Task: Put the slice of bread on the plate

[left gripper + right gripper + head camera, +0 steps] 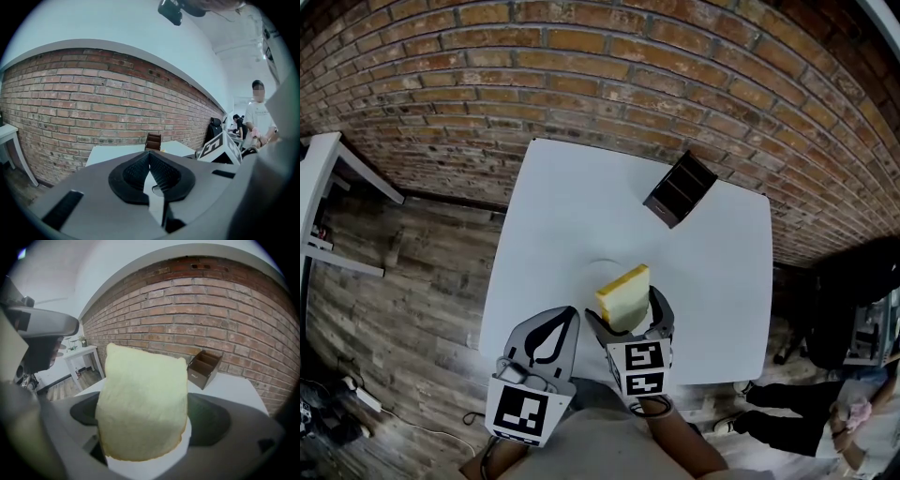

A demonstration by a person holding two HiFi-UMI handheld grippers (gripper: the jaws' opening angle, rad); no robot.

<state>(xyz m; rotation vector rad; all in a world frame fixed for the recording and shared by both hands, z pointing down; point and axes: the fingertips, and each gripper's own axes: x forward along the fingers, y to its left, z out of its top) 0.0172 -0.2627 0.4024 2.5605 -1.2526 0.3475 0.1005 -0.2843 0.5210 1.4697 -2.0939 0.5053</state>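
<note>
Slice of bread point(624, 297) pinched upright between jaws of right gripper point(630, 317), held above near part of white table point(581, 206). Faint plate point(598, 263) rim seen just beyond bread. Left gripper point(565, 319) held alongside, jaws pressed together at tips, nothing gripped.

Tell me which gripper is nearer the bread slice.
Right. The right gripper grips the slice of bread; the left gripper, shut and empty, is apart at its left.

My pair, side by side
Left gripper point(568, 317): jaws together, empty. Right gripper point(626, 317): jaws clamped on slice of bread point(623, 295).
</note>
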